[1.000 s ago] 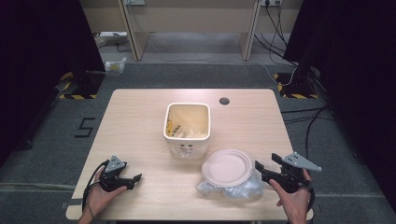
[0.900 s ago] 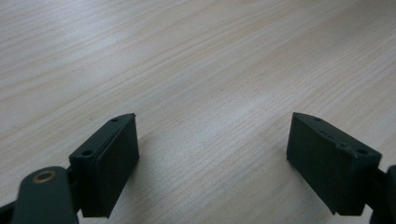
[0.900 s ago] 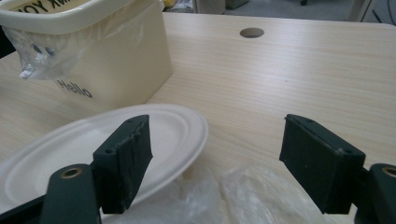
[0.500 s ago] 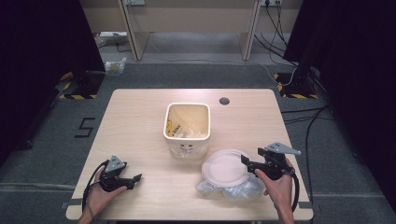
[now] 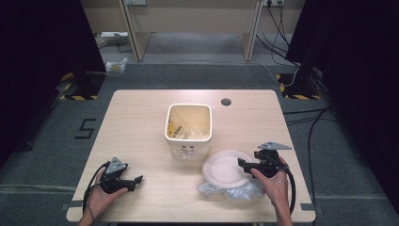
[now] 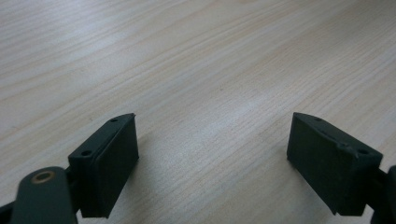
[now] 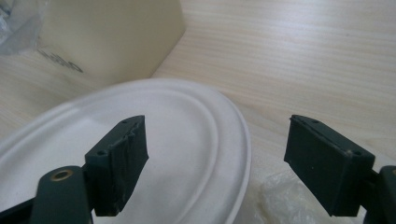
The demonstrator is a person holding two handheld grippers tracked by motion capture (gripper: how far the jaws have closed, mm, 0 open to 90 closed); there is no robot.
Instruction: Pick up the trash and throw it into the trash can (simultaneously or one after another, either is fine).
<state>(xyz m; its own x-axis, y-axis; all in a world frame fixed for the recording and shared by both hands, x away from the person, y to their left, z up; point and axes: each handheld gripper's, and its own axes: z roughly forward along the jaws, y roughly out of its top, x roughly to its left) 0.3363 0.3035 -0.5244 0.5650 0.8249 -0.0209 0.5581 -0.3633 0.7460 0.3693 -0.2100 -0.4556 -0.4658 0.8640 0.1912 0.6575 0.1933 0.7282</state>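
Over the last second my right gripper (image 5: 244,164) had come in from the table's right edge toward the middle and now hung over the near-right rim of the paper plate (image 5: 226,168), while my left gripper (image 5: 134,179) had not moved.

The wooden table (image 5: 141,127) carried everything. The cream square bin (image 5: 188,126) stood at its centre with bags or wrappers inside. The plate lay just in front and to the right of the bin, resting on crumpled clear plastic (image 5: 235,192) near the front edge.

The right gripper's jaws stood wide apart with nothing between them. The left gripper's jaws were equally wide and empty, parked low over bare wood at the front left.

I judged the plate to be light, thin and a little flexible, likely to slide on the slick plastic beneath it. I would have pinched it at the raised rim, one jaw above and one below.

The right gripper view showed the plate's (image 7: 154,154) rim passing between the jaws, with plastic (image 7: 280,196) poking out under its edge and the bin's wall (image 7: 112,32) behind. The high view gave the overall layout. The left gripper view added bare table (image 6: 210,70).
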